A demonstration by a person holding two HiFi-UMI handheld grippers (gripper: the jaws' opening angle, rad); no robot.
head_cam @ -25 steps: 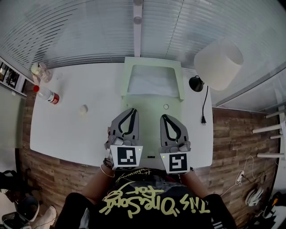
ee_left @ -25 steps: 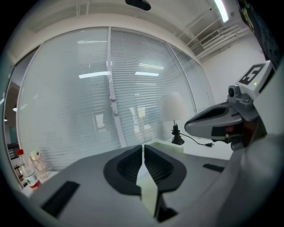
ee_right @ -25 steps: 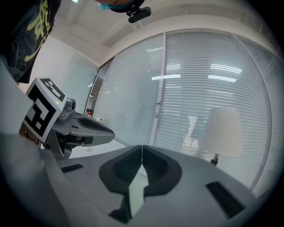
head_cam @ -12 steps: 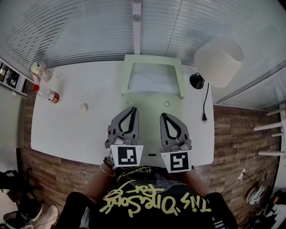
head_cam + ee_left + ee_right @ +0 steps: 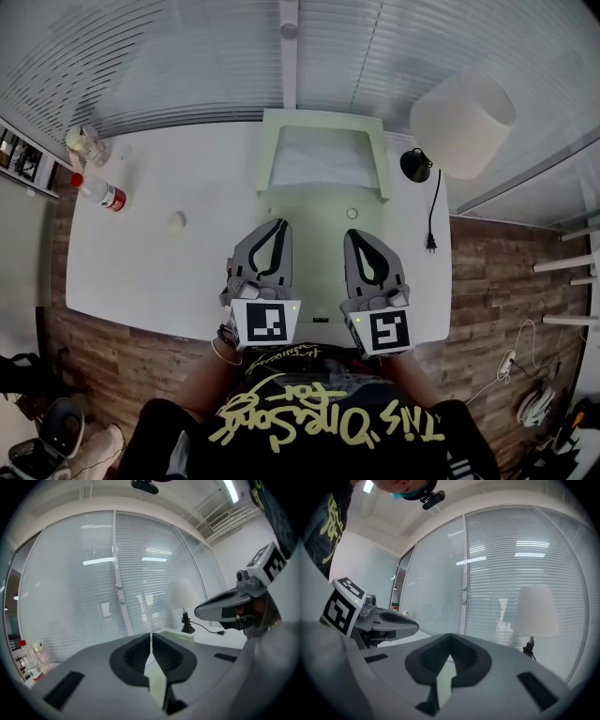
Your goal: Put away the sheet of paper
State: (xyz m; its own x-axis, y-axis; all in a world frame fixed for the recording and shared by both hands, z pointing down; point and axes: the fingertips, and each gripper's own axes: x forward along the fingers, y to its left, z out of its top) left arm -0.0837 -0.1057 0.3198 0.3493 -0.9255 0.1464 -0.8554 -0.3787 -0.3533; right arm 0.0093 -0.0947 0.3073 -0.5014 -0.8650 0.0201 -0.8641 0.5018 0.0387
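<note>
A pale green folder (image 5: 323, 211) lies on the white table (image 5: 169, 272), running from its far edge towards me. A white sheet of paper (image 5: 323, 159) rests in the folder's far part, inside a raised green frame. My left gripper (image 5: 278, 225) and right gripper (image 5: 354, 234) hover side by side over the folder's near half, both pointing away from me. Each is shut with nothing between its fingers. In the left gripper view the shut gripper (image 5: 151, 634) meets in a thin line, and the folder (image 5: 180, 636) shows just beyond. The right gripper view shows the shut gripper (image 5: 450, 638) likewise.
A lamp with a white shade (image 5: 461, 112) and black base (image 5: 412, 164) stands at the far right, its cord and plug (image 5: 431, 242) trailing along the table's right edge. At the left are a red-capped bottle (image 5: 97, 192), a glass jar (image 5: 84, 145) and a small round object (image 5: 175, 221).
</note>
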